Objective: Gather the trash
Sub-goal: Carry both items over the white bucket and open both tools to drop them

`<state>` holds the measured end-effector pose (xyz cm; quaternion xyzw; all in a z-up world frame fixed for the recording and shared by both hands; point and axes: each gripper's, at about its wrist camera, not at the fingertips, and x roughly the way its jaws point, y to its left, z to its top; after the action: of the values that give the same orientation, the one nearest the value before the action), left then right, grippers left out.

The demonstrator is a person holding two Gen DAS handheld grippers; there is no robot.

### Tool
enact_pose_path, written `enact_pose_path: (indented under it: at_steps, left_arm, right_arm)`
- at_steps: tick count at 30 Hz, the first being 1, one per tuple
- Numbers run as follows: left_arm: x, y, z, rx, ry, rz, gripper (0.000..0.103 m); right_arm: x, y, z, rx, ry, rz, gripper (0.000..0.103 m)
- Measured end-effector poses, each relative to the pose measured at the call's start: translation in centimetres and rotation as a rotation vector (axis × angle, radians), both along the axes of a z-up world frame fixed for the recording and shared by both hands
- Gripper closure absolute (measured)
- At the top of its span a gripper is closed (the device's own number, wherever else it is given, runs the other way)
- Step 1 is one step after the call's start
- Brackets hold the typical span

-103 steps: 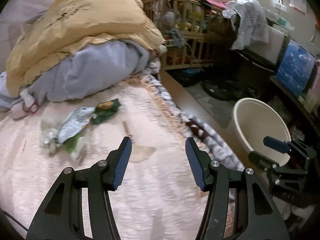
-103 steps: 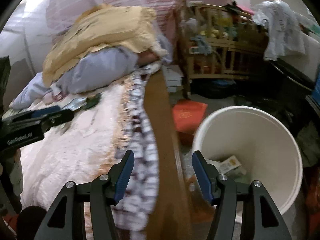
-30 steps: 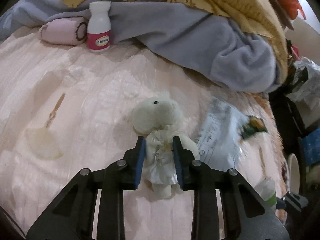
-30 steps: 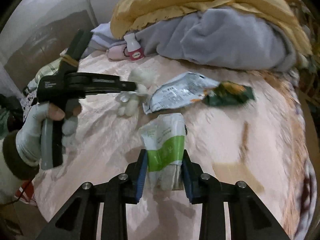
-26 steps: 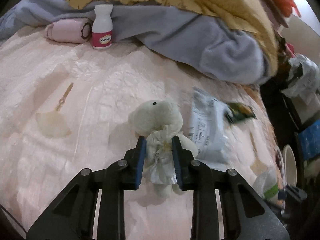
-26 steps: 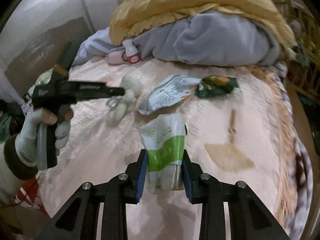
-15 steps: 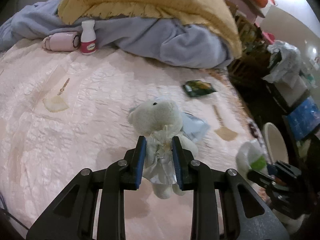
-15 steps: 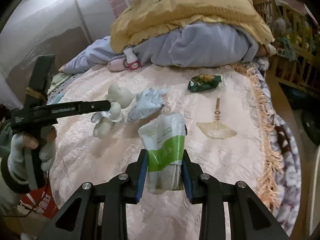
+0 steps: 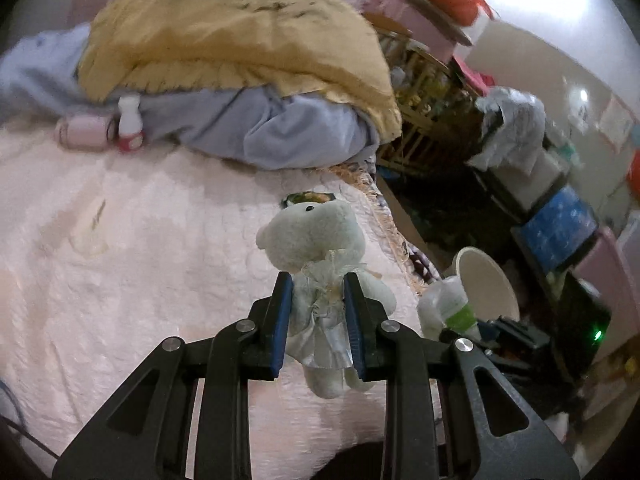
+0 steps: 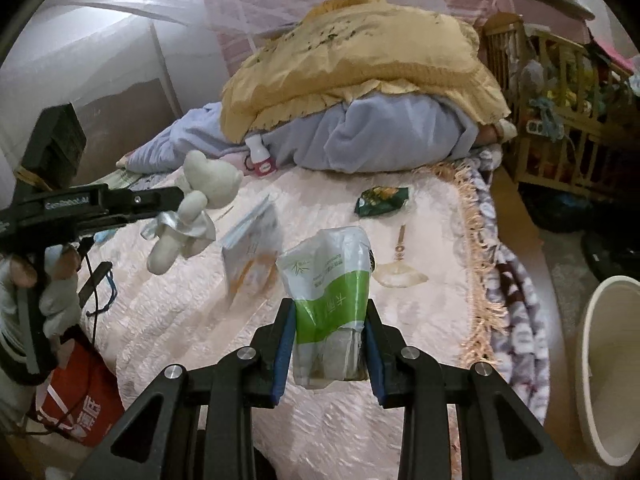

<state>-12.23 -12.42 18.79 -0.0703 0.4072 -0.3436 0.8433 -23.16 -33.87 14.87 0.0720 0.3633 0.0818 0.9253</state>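
Observation:
My left gripper (image 9: 316,308) is shut on a small white teddy bear (image 9: 312,236) in a silvery dress and holds it above the pink bedspread (image 9: 160,280). From the right wrist view that left gripper (image 10: 178,200) and the bear (image 10: 200,196) hang at the left. A white and green plastic pack (image 10: 326,280) is clamped in my right gripper (image 10: 328,320), also off the bed. A white and orange wrapper (image 10: 252,252) shows blurred and tilted on edge. A dark green wrapper (image 10: 382,198) lies further back. The white bucket (image 10: 608,360) stands on the floor to the right.
A yellow quilt (image 10: 360,60) over grey-blue bedding fills the head of the bed, with a white bottle (image 10: 260,156) in front. A small pale fan (image 10: 400,272) lies near the fringed edge. A wooden crib (image 10: 560,100) and a red bag (image 10: 76,400) flank the bed.
Both grippers have risen off the bedspread with the bear and the pack and drawn back towards the bucket side. The white wrapper beside the bear has shifted and now shows blurred.

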Motion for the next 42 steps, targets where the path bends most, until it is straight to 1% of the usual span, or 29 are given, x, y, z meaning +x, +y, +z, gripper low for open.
enact_pose_path:
  at_steps: [2, 3, 4, 5, 6, 8, 9, 10, 11, 13, 14, 17, 20, 21, 22, 23, 24, 25, 27, 30, 32, 35, 37, 42]
  left_arm:
    - [-0.9, -0.4, 1.2, -0.044, -0.007, -0.04, 0.08]
    - [-1.3, -0.7, 1.6, -0.052, -0.026, -0.054, 0.08]
    - [-1.7, -1.1, 1.9, -0.027, -0.061, -0.055, 0.08]
    - [-2.0, -1.7, 1.8, 0.016, -0.088, -0.051, 0.08]
    - [-2.0, -2.4, 1.5, 0.045, -0.081, -0.058, 0.08]
    - [-1.9, -2.7, 1.0, 0.013, -0.034, -0.085, 0.08]
    - [-2.0, -2.7, 0.8, 0.012, -0.039, -0.079, 0.08]
    - [-1.9, -2.7, 0.7, 0.026, -0.05, -0.066, 0.08]
    - [-1.6, -2.6, 0.1, 0.05, -0.044, -0.048, 0.08]
    - [-1.0, -2.0, -1.1, 0.066, 0.001, -0.029, 0.08]
    - [-0.9, -1.4, -1.7, 0.079, 0.01, -0.014, 0.08]
    - [-0.8, 0.8, -3.3, 0.153, 0.002, 0.045, 0.08]
    - [-0.4, 4.2, -5.7, 0.287, -0.028, 0.144, 0.08]
    - [0.1, 5.9, -7.0, 0.315, 0.004, 0.183, 0.08]
    - [0.7, 7.8, -8.1, 0.314, 0.056, 0.22, 0.08]
    - [1.3, 10.4, -9.1, 0.281, 0.13, 0.269, 0.081]
    - [1.4, 11.9, -9.4, 0.252, 0.156, 0.29, 0.081]
    - [1.4, 13.3, -9.3, 0.228, 0.164, 0.31, 0.081]
    - [0.9, 15.1, -8.0, 0.209, 0.123, 0.332, 0.081]
    - [0.4, 16.0, -6.2, 0.18, 0.088, 0.332, 0.081]
    - [0.1, 15.5, -5.3, 0.173, 0.061, 0.31, 0.081]
    - [-0.1, 13.9, -4.4, 0.152, 0.049, 0.268, 0.081]
    - [-0.4, 12.0, -4.3, 0.137, 0.046, 0.231, 0.081]
    - [-1.7, 5.7, -4.0, 0.141, 0.01, 0.125, 0.081]
  right_arm:
    - [-0.5, -0.3, 0.3, 0.0, -0.005, -0.008, 0.072]
    - [-0.8, -0.6, 0.5, -0.003, -0.009, -0.014, 0.072]
    - [-1.1, -0.8, 0.7, -0.005, -0.012, -0.019, 0.072]
    - [-1.3, -1.0, 0.7, -0.004, -0.012, -0.024, 0.072]
    - [-1.5, -1.2, 0.8, -0.001, -0.012, -0.029, 0.072]
    - [-2.0, -1.7, 1.0, 0.005, -0.015, -0.037, 0.072]
    - [-2.1, -1.8, 1.1, 0.005, -0.018, -0.039, 0.072]
    - [-2.4, -2.0, 1.2, 0.008, -0.023, -0.042, 0.072]
    - [-2.5, -2.1, 1.3, 0.012, -0.024, -0.042, 0.072]
    - [-2.4, -2.1, 1.4, 0.023, -0.022, -0.036, 0.072]
    - [-2.3, -1.9, 1.4, 0.023, -0.021, -0.029, 0.072]
    - [-1.9, -1.2, 1.2, 0.025, -0.019, -0.007, 0.072]
    - [-1.3, -0.2, 0.7, 0.029, -0.007, 0.018, 0.072]
    - [-1.0, 0.2, 0.6, 0.029, -0.003, 0.03, 0.072]
    - [-0.9, 0.5, 0.4, 0.029, -0.001, 0.037, 0.072]
    - [-0.6, 1.0, 0.2, 0.029, 0.003, 0.049, 0.072]
    - [-0.4, 1.3, 0.1, 0.028, 0.006, 0.058, 0.072]
    - [-0.2, 1.7, 0.0, 0.026, 0.01, 0.069, 0.072]
    - [0.4, 2.6, -0.2, 0.022, 0.017, 0.09, 0.072]
    - [1.2, 3.7, -0.6, 0.019, 0.027, 0.112, 0.072]
    - [1.6, 4.4, -0.6, 0.015, 0.026, 0.124, 0.072]
    - [1.9, 4.8, -0.6, 0.012, 0.022, 0.133, 0.072]
    - [1.8, 4.7, -0.5, 0.011, 0.021, 0.129, 0.072]
    - [1.3, 3.6, -0.6, 0.006, 0.022, 0.101, 0.072]
